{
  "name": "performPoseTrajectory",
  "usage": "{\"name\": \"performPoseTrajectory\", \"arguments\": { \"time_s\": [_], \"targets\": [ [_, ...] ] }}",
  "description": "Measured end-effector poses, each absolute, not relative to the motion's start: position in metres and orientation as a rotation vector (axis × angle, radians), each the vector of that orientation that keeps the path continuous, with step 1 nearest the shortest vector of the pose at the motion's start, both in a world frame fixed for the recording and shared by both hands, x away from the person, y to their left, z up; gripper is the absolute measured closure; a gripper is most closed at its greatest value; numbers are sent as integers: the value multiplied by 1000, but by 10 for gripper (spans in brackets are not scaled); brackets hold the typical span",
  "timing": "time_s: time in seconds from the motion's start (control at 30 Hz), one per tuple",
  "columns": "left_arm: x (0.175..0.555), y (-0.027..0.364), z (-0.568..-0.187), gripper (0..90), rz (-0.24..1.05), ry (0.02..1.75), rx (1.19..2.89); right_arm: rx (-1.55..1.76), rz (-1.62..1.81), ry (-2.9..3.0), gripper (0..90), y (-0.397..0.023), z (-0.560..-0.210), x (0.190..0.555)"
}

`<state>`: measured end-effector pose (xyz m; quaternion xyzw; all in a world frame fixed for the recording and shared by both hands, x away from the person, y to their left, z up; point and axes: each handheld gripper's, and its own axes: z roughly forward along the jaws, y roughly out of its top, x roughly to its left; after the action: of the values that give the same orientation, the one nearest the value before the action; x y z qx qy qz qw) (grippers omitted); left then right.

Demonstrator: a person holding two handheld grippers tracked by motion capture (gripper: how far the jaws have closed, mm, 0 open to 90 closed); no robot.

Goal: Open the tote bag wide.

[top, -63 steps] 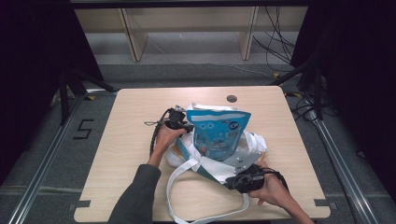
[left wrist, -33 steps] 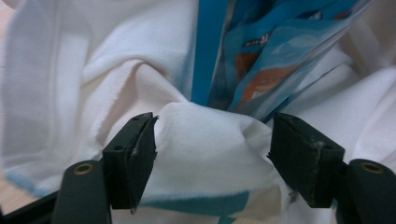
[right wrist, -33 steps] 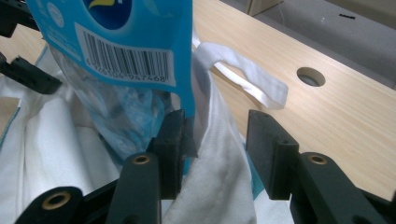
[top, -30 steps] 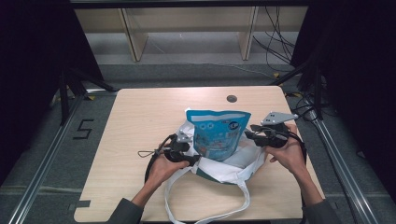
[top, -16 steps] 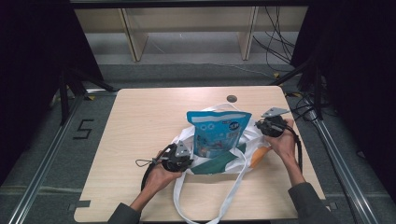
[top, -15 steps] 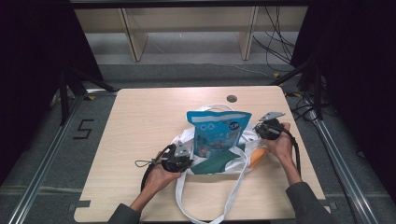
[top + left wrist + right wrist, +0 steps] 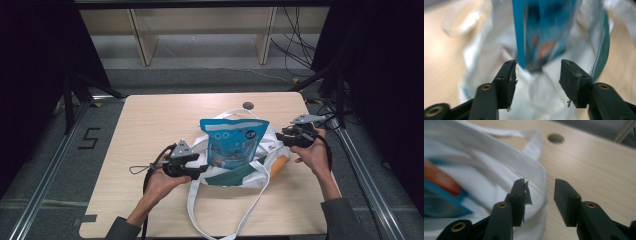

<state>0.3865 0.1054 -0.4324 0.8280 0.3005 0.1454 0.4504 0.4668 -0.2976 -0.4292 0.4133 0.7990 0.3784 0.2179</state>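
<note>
Left gripper (image 7: 197, 170) lay at the near-left edge of the white tote bag (image 7: 260, 172) in the high view, held low over the wooden table (image 7: 150, 125). Right gripper (image 7: 280, 137) sat at the bag's far-right side, just beside the rim. Blue snack pouch (image 7: 235, 142) stood upright in the bag's mouth, its upper half well clear of the cloth. Something orange (image 7: 281, 162) showed at the bag's right side, possibly a second item; too small to tell. One long strap (image 7: 220, 220) trailed toward the table's near edge. Small round hole (image 7: 248, 105) in the table lay beyond the bag.

Left gripper view: jaws stood apart with nothing between them, aimed at bunched white cloth below the pouch (image 7: 541, 32). Picture blurred.

Right gripper view: jaws also parted, empty; the left one lay against a fold of the bag's rim (image 7: 524, 167), bare table under the other.

Judged state of work: pouch looked partly bagged, seated but not sunk. Remaining, by my reading: grip the rim on both sides, draw the cloth up round the pouch, gather the straps.
</note>
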Motion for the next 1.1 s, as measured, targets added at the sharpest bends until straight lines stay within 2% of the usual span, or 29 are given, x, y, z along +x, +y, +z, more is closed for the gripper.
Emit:
{"name": "performPoseTrajectory", "arguments": {
  "time_s": [0.1, 0.2, 0.33, 0.43, 0.5, 0.53, 0.57, 0.6, 0.63, 0.67, 0.7, 0.77, 0.87, 1.1],
  "targets": [
    [392, 106, -418, 439, 401, 729, 2038, 1070, 1215, 2242, 570, -289, -398, 436],
    [408, 108, -415, 439, 496, 786, 2054, 983, 1267, 2343, 534, -278, -390, 418],
    [440, 108, -429, 447, 527, 852, 2079, 815, 1281, 2492, 463, -255, -394, 394],
    [453, 105, -436, 466, 501, 885, 2060, 775, 1301, 2526, 445, -244, -396, 388],
    [465, 102, -441, 536, 463, 879, 2057, 730, 1279, 2546, 435, -233, -397, 387],
    [471, 103, -441, 536, 445, 862, 2079, 698, 1277, 2560, 441, -227, -400, 387],
    [476, 101, -443, 601, 423, 858, 2069, 673, 1256, 2592, 456, -222, -404, 389],
    [484, 97, -447, 739, 429, 861, 2045, 632, 1163, 2642, 595, -216, -415, 389],
    [484, 97, -447, 810, 429, 861, 2045, 632, 1163, 2642, 595, -216, -415, 389],
    [493, 96, -452, 856, 424, 873, 2049, 563, 1093, 2702, 698, -216, -423, 388],
    [493, 96, -452, 868, 424, 873, 2049, 563, 1093, 2702, 698, -216, -423, 388],
    [501, 98, -458, 875, 456, 896, 2084, 580, 1028, 2754, 784, -225, -428, 381],
    [519, 107, -477, 875, 383, 1034, 2055, 550, 1017, 2812, 813, -232, -441, 372],
    [526, 108, -500, 865, 344, 1104, 2072, 621, 991, 2860, 823, -232, -474, 364]
  ]
}}
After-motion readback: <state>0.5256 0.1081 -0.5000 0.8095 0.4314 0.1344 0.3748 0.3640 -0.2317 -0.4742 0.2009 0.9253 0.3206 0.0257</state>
